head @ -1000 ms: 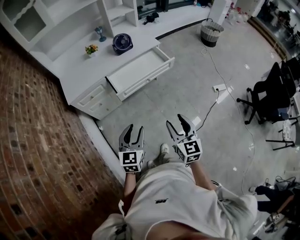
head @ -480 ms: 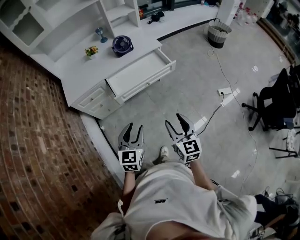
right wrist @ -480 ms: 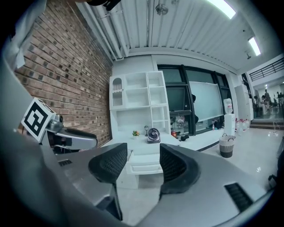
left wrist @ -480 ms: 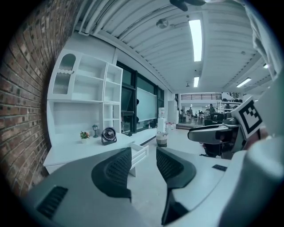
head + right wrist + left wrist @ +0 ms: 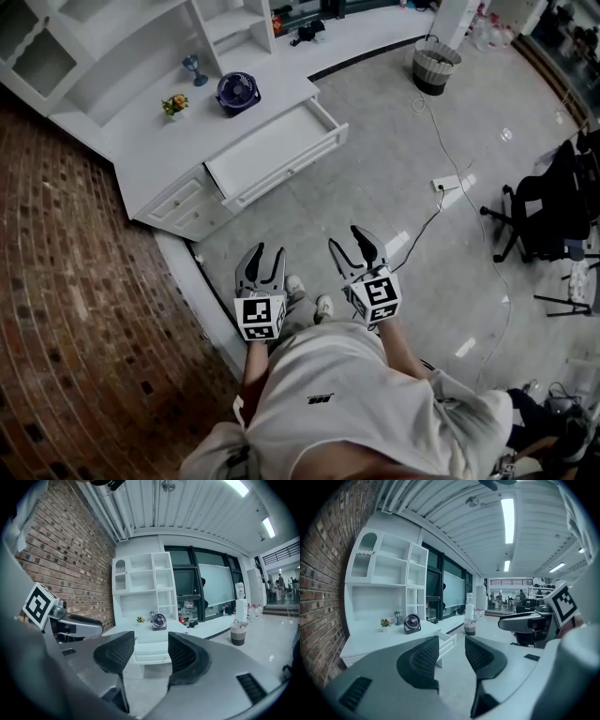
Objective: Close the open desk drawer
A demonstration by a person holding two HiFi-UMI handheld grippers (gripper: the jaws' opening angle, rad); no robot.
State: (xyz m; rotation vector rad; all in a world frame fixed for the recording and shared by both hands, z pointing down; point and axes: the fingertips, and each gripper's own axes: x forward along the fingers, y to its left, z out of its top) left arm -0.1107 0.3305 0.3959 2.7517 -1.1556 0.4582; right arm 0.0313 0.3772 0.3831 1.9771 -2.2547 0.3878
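Observation:
A white desk stands against the brick wall, and its wide drawer is pulled out over the grey floor. Seen from the left gripper view, the drawer juts from the desk; the right gripper view has the drawer face on. My left gripper and right gripper are held side by side at waist height, well short of the drawer. Both are open with nothing between their fingers.
On the desk top stand a dark round fan, a small flower pot and a goblet. White shelves rise behind. A wicker basket, a floor cable with power strip and office chairs lie to the right.
The desk and drawer have shifted slightly in the head view as the person steps forward; a second foot now shows. Both grippers keep the same pose.

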